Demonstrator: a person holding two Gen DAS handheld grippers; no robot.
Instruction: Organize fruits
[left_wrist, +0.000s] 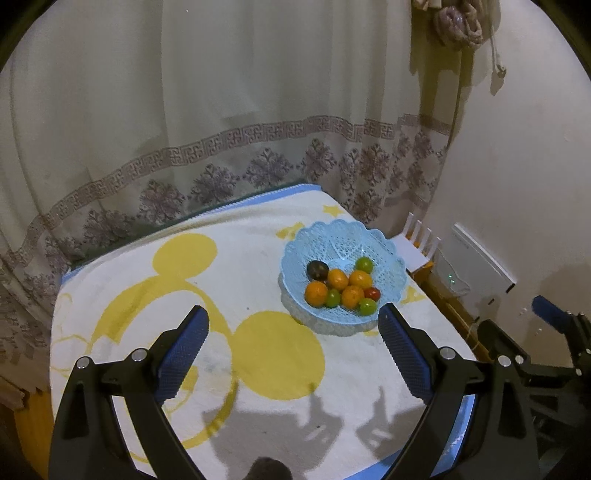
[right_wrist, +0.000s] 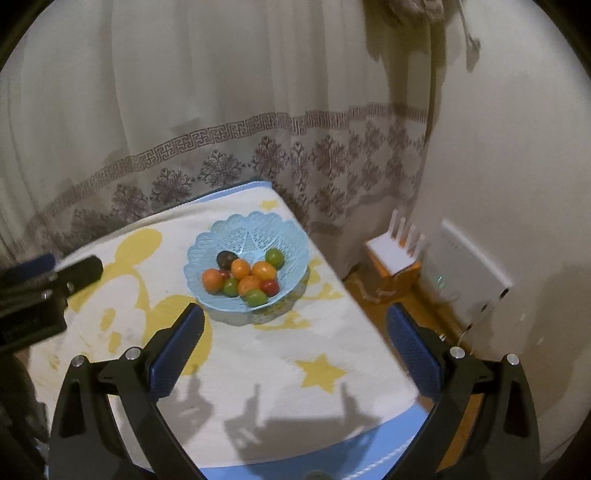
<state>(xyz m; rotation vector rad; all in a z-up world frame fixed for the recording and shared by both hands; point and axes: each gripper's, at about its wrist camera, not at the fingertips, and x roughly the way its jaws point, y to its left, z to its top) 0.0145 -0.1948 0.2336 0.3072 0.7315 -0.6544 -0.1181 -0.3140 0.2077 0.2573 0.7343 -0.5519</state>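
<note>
Left tongs (left_wrist: 291, 354): spread wide, nothing between the blue ribbed pads, hanging above the cloth on the near side of the pale blue lattice plastic bowl (left_wrist: 388, 251).
Right tongs (right_wrist: 295, 350): also spread wide and empty, on the near side of the bowl and towards its right, partly out over the corner of the tabletop (right_wrist: 388, 417).
Fruit (left_wrist: 341, 286): all of it sits inside the bowl: four oranges, three green round fruits, small red ones and one dark purple-brown fruit; none shows loose on the cloth.
Progress: judged from this, the sorting looks done or nearly so.
Risk, bowl: it is light and shallow, so a nudge from either tongs could tip it and roll the fruit out.
Risk, cloth: the white towel with yellow mouse-head and star prints (left_wrist: 236, 266) lies loose; dragging a finger across it could pull the bowl along.
Edge: the bowl stands close to the right border of the tabletop, with the floor, a small white-topped wooden stand (right_wrist: 393, 260) and a white wall box (right_wrist: 472, 266) beyond.
Open room: wide bare cloth to the left of the bowl and in front of it.
Back: a patterned curtain (right_wrist: 258, 110) hangs just behind the bowl's far side.
</note>
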